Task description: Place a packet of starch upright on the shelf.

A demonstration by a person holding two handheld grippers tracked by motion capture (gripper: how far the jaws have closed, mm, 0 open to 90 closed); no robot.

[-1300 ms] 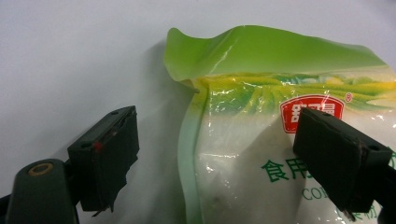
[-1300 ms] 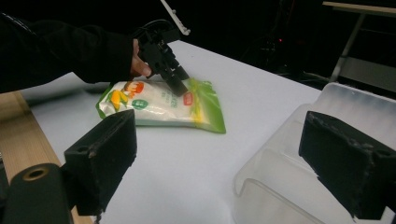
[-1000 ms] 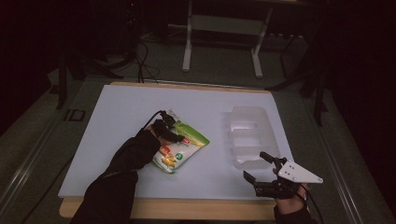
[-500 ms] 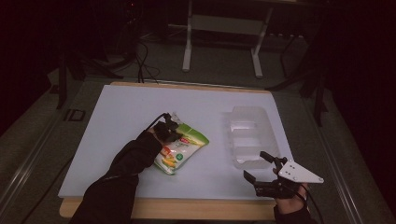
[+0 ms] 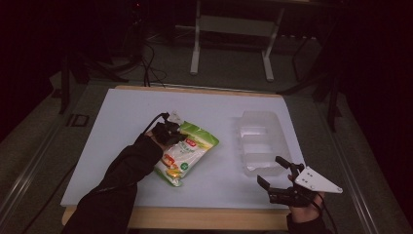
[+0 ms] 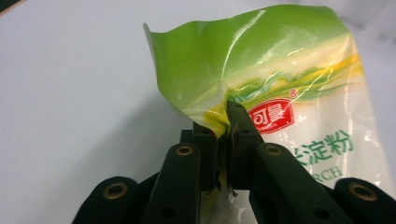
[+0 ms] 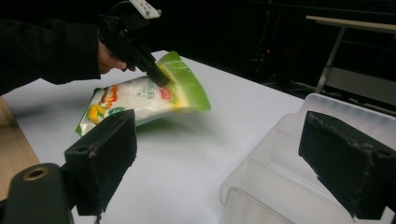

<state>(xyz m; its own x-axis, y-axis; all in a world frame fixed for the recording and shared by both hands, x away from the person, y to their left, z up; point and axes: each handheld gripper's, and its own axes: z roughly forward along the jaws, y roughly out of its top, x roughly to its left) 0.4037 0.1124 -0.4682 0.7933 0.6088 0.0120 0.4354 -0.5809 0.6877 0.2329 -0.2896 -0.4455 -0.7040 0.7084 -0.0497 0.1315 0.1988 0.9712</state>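
Green and white plastic made up the pouch point(image 6: 299, 88), which lay left of centre on the white surface point(image 5: 122, 122), its green end raised. A red badge with white Chinese characters sat on its front; below it came larger green characters and the Latin letters "RCH", the rest hidden. The left hand-held gripper point(image 6: 224, 121) had just been closing and was pinching the pouch at its green edge. The right hand-held gripper point(image 5: 275, 170) was spread wide with nothing between its jaws, near the front edge, just beside a clear tray point(image 5: 260, 139). Pouch and tray were well apart.
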